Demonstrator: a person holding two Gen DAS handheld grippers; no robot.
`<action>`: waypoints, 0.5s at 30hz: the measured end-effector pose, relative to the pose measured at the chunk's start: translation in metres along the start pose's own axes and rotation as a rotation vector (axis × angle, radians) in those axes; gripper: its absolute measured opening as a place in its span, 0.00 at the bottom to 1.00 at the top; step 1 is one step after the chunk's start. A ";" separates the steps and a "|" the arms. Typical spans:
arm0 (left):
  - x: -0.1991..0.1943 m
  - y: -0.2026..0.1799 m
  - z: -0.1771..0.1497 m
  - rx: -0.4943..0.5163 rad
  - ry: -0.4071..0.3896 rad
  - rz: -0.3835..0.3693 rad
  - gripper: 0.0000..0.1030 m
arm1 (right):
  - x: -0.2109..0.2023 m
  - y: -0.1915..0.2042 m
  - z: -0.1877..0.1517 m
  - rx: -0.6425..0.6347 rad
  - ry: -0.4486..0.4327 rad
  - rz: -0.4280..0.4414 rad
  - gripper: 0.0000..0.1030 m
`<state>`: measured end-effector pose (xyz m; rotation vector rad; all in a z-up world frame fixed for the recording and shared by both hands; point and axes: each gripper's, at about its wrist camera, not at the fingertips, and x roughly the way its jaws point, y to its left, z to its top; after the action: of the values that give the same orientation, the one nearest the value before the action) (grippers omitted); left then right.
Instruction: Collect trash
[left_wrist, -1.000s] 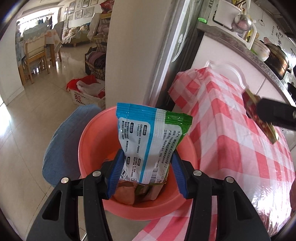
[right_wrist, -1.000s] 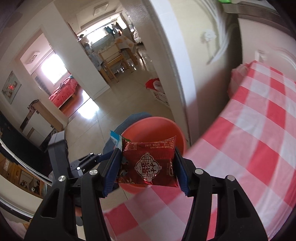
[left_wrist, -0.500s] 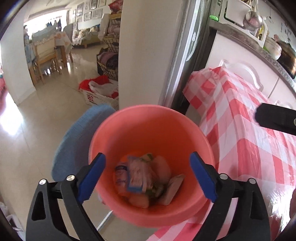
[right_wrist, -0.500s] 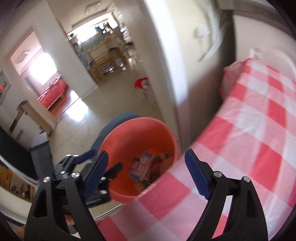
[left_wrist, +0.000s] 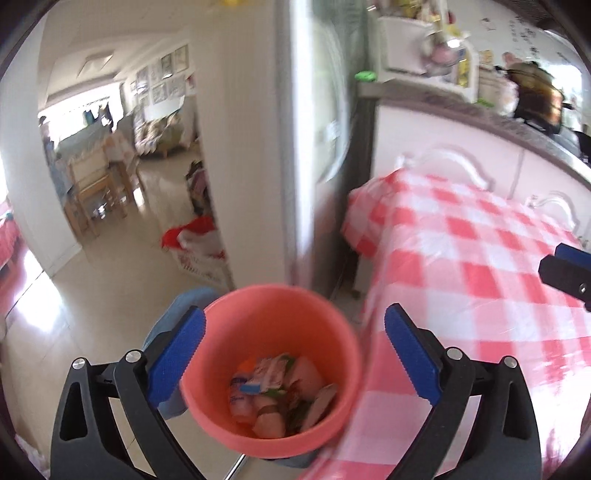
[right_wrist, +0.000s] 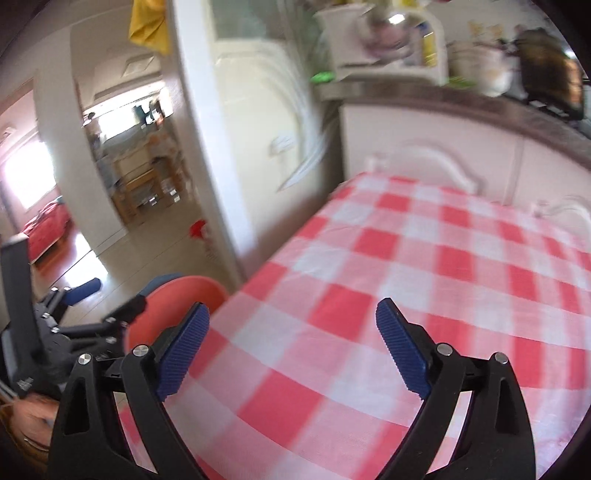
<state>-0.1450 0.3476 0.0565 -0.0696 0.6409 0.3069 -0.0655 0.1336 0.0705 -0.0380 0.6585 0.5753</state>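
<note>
I am looking into a home kitchen: a red-checked tablecloth (right_wrist: 424, 266) covers the near table, white cabinets (right_wrist: 443, 147) under a grey counter (left_wrist: 517, 122) stand far right, and a dining room with wooden chairs (left_wrist: 96, 184) opens far left.

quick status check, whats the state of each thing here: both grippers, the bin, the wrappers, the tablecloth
left gripper: open, holding nothing, above the bin
right gripper: open, holding nothing, over the tablecloth
orange bin: upright, no lid, partly filled
wrappers: piled loose at the bottom of the bin
checked tablecloth: spread flat, no trash on the part in view
</note>
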 end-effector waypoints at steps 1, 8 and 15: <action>-0.006 -0.010 0.004 0.009 -0.009 -0.017 0.94 | -0.013 -0.010 -0.001 0.009 -0.021 -0.029 0.91; -0.051 -0.079 0.022 0.078 -0.090 -0.124 0.94 | -0.087 -0.064 -0.011 0.094 -0.151 -0.180 0.95; -0.093 -0.151 0.035 0.134 -0.091 -0.253 0.94 | -0.167 -0.109 -0.020 0.131 -0.303 -0.336 0.96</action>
<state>-0.1496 0.1850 0.1353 -0.0083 0.5539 0.0223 -0.1279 -0.0448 0.1375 0.0595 0.3807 0.2060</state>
